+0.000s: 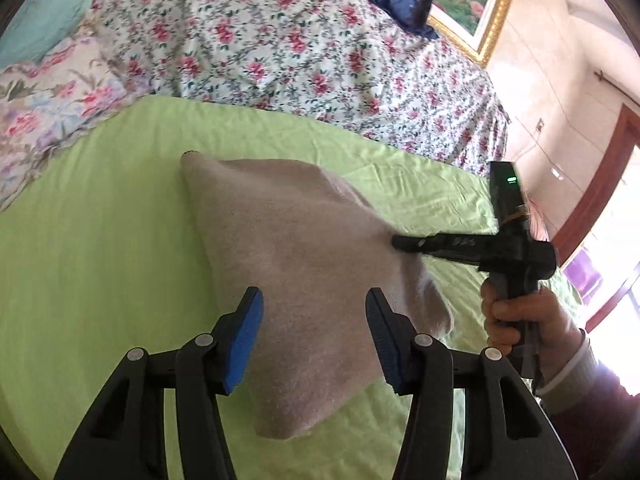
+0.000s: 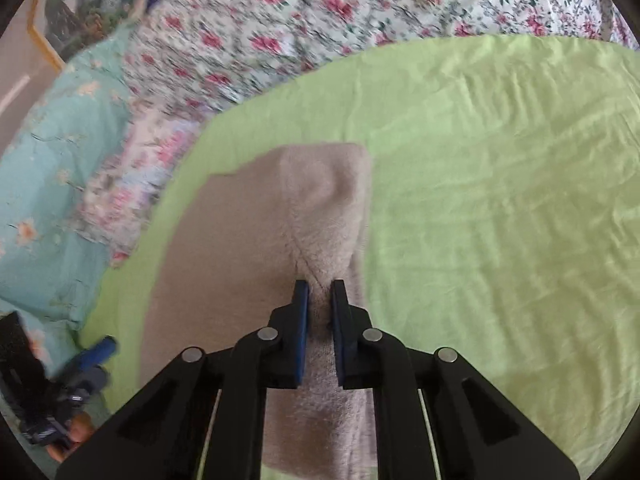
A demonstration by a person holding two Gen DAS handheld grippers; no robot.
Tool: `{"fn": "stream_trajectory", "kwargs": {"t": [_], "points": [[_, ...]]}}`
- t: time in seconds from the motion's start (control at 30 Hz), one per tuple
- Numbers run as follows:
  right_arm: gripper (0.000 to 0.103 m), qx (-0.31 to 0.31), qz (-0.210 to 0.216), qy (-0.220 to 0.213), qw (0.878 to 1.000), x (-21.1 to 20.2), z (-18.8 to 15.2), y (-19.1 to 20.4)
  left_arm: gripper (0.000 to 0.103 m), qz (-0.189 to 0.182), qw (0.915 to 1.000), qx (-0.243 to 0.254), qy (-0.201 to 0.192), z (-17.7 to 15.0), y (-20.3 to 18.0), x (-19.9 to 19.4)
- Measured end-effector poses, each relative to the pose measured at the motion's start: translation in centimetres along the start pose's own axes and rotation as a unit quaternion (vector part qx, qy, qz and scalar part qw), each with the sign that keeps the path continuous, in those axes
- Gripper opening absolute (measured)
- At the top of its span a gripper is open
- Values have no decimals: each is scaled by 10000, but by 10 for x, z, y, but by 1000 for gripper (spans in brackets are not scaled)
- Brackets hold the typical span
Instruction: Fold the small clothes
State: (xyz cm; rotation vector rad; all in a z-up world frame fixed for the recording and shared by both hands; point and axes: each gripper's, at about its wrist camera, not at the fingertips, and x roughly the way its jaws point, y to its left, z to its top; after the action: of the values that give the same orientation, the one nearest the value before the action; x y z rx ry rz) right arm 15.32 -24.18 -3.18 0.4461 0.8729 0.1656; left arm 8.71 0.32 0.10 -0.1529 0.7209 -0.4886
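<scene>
Right gripper [image 2: 319, 286] was clamped on the beige cloth [image 1: 296, 264] mid-frame on the green sheet [image 1: 100, 240]; left gripper [image 1: 314, 300] hung released above it. I'd keep that edge taut while folding.

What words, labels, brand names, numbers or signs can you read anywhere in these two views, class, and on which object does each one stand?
None can be read in either view.
Right gripper: pale marks on its black finger, too blurred to read.
Its body shows only a green light, no text.
Beige cloth, green sheet, floral bedspread and framed picture: patterns only, no lettering.
</scene>
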Motion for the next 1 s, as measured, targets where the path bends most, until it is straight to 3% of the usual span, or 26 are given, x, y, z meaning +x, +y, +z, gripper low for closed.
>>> {"fn": "stream_trajectory", "kwargs": {"t": [0.07,0.13,0.27,0.3,0.4,0.5,0.53,0.7,0.9,0.97,1.0], "points": [[21,-76,-217,147,9996,5,-3,2,53,2,10000,-1,43,2,1,4],[21,-161,-355,-168,9991,-9,-5,15,52,-72,9999,-74,74,5,6,8],[25,-358,221,-480,9980,-19,-5,47,52,-442,9984,-268,230,4,16,21],[25,-348,300,-352,9983,-10,-3,52,50,-381,9983,-310,317,2,19,27],[25,-272,-22,-243,9993,14,-2,45,44,-243,9976,-393,507,-13,28,43],[15,-174,-99,59,9998,42,-3,27,35,-136,9978,-408,505,-23,30,50],[10,-189,-140,-5,9997,44,-4,23,35,-122,9979,-395,492,-24,28,50],[15,-169,-54,-117,9998,31,0,26,34,-176,9977,-468,450,-22,24,33],[21,-681,405,-97,9968,-22,-47,47,34,-237,9984,-249,459,-40,7,7],[29,-779,233,15,9967,-25,-68,43,34,-81,9980,-124,620,-50,5,14],[29,-811,-52,110,9966,-23,-78,37,32,11,9973,-115,731,-55,7,21]]}}
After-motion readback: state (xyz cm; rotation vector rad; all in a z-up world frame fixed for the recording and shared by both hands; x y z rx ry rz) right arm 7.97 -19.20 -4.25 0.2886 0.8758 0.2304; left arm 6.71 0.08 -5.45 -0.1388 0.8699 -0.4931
